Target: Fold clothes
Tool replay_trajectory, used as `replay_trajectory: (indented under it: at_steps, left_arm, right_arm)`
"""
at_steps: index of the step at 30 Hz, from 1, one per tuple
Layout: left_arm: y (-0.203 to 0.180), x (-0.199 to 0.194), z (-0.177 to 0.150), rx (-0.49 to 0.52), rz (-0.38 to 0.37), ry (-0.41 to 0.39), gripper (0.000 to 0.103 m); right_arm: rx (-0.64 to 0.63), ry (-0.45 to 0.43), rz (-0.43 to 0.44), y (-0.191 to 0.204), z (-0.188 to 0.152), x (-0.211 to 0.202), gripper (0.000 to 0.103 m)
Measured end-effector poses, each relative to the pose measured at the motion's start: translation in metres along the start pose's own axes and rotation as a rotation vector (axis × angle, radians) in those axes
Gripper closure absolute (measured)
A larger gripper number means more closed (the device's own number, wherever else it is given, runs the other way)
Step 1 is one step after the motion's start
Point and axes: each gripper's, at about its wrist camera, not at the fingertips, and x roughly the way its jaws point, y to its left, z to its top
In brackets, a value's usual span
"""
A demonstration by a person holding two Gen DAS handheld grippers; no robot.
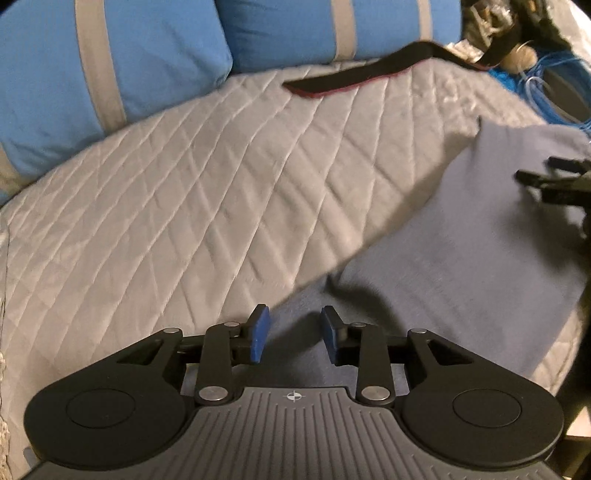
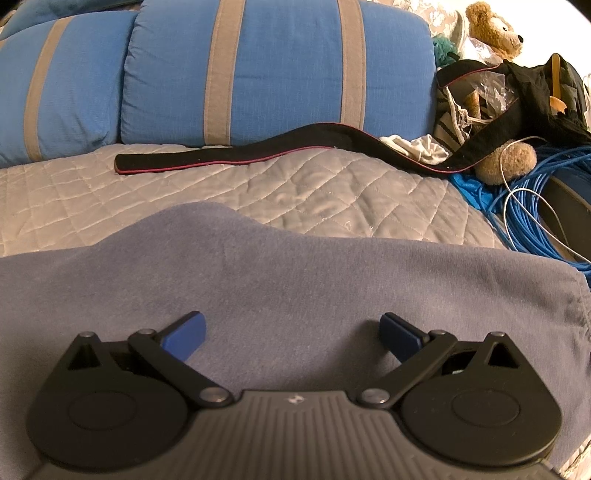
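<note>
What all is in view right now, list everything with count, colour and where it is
garment: one, grey-blue, spread on the quilt nearest the cameras
quilt: one, pale grey, covering the bed
pillows: two, blue with grey stripes, along the far edge
strap: one, black with red edging, lying before the pillows
teddy bear: one, tan, far right corner
cables: a bundle, blue, right of the quilt
white cloth: one, by the strap's right end
left gripper: jaws apart, over the garment's edge
right gripper: jaws wide open, over the garment
</note>
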Motion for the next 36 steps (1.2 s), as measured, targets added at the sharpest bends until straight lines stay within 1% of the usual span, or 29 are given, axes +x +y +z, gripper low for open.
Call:
replay_trajectory:
  at_steps: [1, 2, 3, 4, 5, 8, 9, 10, 11, 12, 13, 14, 15, 16, 17, 18, 19, 21, 22, 24, 27, 29, 30, 32, 33, 35, 36]
  left_arm:
    - [0.002, 0.001, 0.000, -0.005, 0.015, 0.003, 0.090]
    - [0.005, 0.000, 0.000, -0.010, 0.037, 0.002, 0.101]
    - [0.009, -0.003, 0.001, -0.019, 0.056, -0.003, 0.101]
    - [0.014, -0.007, 0.001, -0.034, 0.059, -0.014, 0.101]
    - [0.020, -0.007, -0.002, -0.048, 0.089, -0.003, 0.101]
    - [0.034, 0.006, -0.011, -0.087, 0.255, 0.075, 0.102]
    - [0.041, 0.009, -0.015, -0.124, 0.295, 0.084, 0.101]
    - [0.049, 0.007, -0.017, -0.184, 0.291, 0.075, 0.101]
    - [0.056, 0.001, -0.017, -0.239, 0.270, 0.068, 0.099]
    - [0.062, -0.007, -0.016, -0.286, 0.271, 0.060, 0.099]
    - [0.064, -0.018, -0.018, -0.315, 0.282, 0.033, 0.098]
    - [0.065, -0.030, -0.020, -0.332, 0.294, -0.004, 0.096]
    - [0.066, -0.043, -0.022, -0.350, 0.305, -0.040, 0.087]
    - [0.068, -0.055, -0.027, -0.373, 0.311, -0.077, 0.071]
    - [0.070, -0.067, -0.033, -0.402, 0.312, -0.115, 0.064]
    - [0.072, -0.079, -0.040, -0.430, 0.312, -0.152, 0.053]
    - [0.074, -0.091, -0.047, -0.458, 0.313, -0.189, 0.045]
    - [0.079, -0.115, -0.060, -0.513, 0.314, -0.264, 0.036]
    - [0.083, -0.124, -0.070, -0.551, 0.314, -0.298, 0.035]
    - [0.097, -0.135, -0.098, -0.667, 0.313, -0.351, 0.035]
    - [0.119, -0.145, -0.146, -0.893, 0.287, -0.432, 0.035]
    - [0.130, -0.147, -0.185, -1.085, 0.266, -0.488, 0.035]
    - [0.132, -0.145, -0.202, -1.174, 0.241, -0.509, 0.035]
    - [0.135, -0.139, -0.233, -1.333, 0.159, -0.549, 0.035]
    - [0.135, -0.133, -0.247, -1.398, 0.091, -0.573, 0.035]
    - [0.134, -0.120, -0.262, -1.491, -0.050, -0.595, 0.035]
    - [0.134, -0.113, -0.266, -1.519, -0.091, -0.594, 0.035]
  right_arm:
    - [0.000, -0.001, -0.001, 0.000, 0.000, 0.000, 0.000]
    - [-0.001, -0.001, -0.001, 0.001, 0.000, 0.000, 0.000]
    - [-0.002, -0.001, -0.002, 0.001, 0.000, 0.001, 0.000]
    - [-0.003, -0.002, -0.002, 0.001, 0.000, 0.001, 0.000]
    - [-0.004, -0.003, -0.001, 0.001, 0.000, 0.001, 0.000]
    - [-0.001, -0.005, 0.003, -0.001, -0.001, 0.001, 0.000]
    - [-0.001, -0.005, 0.004, -0.001, -0.001, 0.001, 0.000]
    - [-0.001, -0.005, 0.005, -0.001, -0.001, 0.000, 0.000]
    - [0.000, -0.004, 0.007, -0.001, -0.001, 0.000, 0.000]
    - [0.001, -0.004, 0.009, -0.002, -0.001, 0.000, 0.000]
    - [0.001, -0.005, 0.010, -0.002, -0.001, 0.000, 0.000]
    - [0.001, -0.004, 0.011, -0.002, -0.001, 0.000, 0.000]
    - [0.000, -0.004, 0.013, -0.002, -0.001, -0.001, 0.000]
    - [-0.001, -0.004, 0.017, -0.002, -0.001, -0.001, 0.000]
    - [0.000, -0.004, 0.022, -0.003, -0.001, -0.002, 0.000]
    - [0.000, -0.004, 0.027, -0.003, -0.001, -0.002, 0.000]
    - [0.000, -0.005, 0.032, -0.004, -0.001, -0.003, 0.000]
    - [-0.003, -0.007, 0.043, -0.004, -0.001, -0.005, 0.000]
    - [-0.007, -0.012, 0.052, -0.004, -0.001, -0.006, 0.000]
    - [-0.022, -0.030, 0.069, -0.002, -0.002, -0.011, 0.000]
    - [-0.065, -0.066, 0.084, 0.006, -0.005, -0.018, 0.000]
    - [-0.097, -0.084, 0.095, 0.012, -0.008, -0.021, 0.000]
    - [-0.109, -0.088, 0.098, 0.014, -0.009, -0.022, 0.000]
    - [-0.128, -0.090, 0.101, 0.020, -0.010, -0.023, 0.000]
    - [-0.136, -0.089, 0.100, 0.022, -0.011, -0.022, 0.000]
    - [-0.149, -0.090, 0.090, 0.025, -0.012, -0.022, 0.000]
    - [-0.152, -0.093, 0.087, 0.025, -0.012, -0.023, 0.000]
